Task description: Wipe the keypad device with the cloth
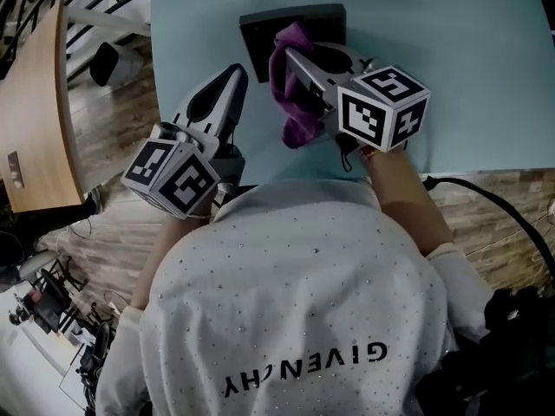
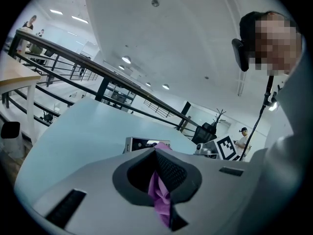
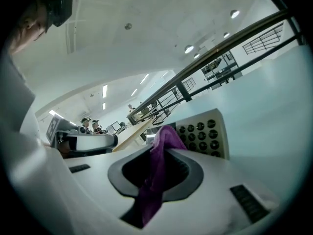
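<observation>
now | right claw (image 1: 291, 53) pinches crumpled purple cloth (image 1: 297, 121) at keypad device (image 1: 260, 35) | left claw (image 1: 236, 74) closed

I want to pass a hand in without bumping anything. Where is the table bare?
Widest: the table right of the keypad device and right tool. Narrower: the strip left of the device, ahead of the left tool. Crowded: centre, where device, purple cloth and both tools bunch.

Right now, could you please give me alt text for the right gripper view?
The right gripper is shut on a crumpled purple cloth; beyond it, a pale keypad device with dark round buttons lies on a light blue table.
</observation>
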{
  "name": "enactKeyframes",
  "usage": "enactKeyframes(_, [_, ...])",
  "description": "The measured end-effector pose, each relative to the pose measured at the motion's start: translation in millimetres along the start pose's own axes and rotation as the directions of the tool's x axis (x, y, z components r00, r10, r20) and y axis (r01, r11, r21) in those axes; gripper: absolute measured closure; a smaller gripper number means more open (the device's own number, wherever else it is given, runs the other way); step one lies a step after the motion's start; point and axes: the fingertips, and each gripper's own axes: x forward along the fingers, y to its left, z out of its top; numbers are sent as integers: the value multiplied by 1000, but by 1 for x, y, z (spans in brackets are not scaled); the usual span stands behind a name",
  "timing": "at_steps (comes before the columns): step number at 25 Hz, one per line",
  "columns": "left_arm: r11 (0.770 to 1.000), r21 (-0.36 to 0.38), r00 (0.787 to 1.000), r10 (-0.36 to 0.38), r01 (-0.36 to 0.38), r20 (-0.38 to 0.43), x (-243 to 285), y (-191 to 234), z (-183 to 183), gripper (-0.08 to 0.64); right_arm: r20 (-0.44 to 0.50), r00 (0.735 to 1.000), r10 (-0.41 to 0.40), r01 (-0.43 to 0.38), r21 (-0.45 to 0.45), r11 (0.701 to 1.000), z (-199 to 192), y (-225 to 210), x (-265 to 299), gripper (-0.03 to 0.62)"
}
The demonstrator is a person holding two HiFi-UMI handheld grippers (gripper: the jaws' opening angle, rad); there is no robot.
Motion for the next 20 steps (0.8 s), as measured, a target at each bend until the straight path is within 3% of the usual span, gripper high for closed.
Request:
enactKeyframes(9, [996,-1,996,-86,86,-30,27,-30,-6,560,47,996,-80,78,30,996,3,-26,-42,541])
enactKeyframes(20, [994,-7,993,-109,109,-37,33,-35,-9,560,85,988,-128,122,68,990,3,-49,-63,541])
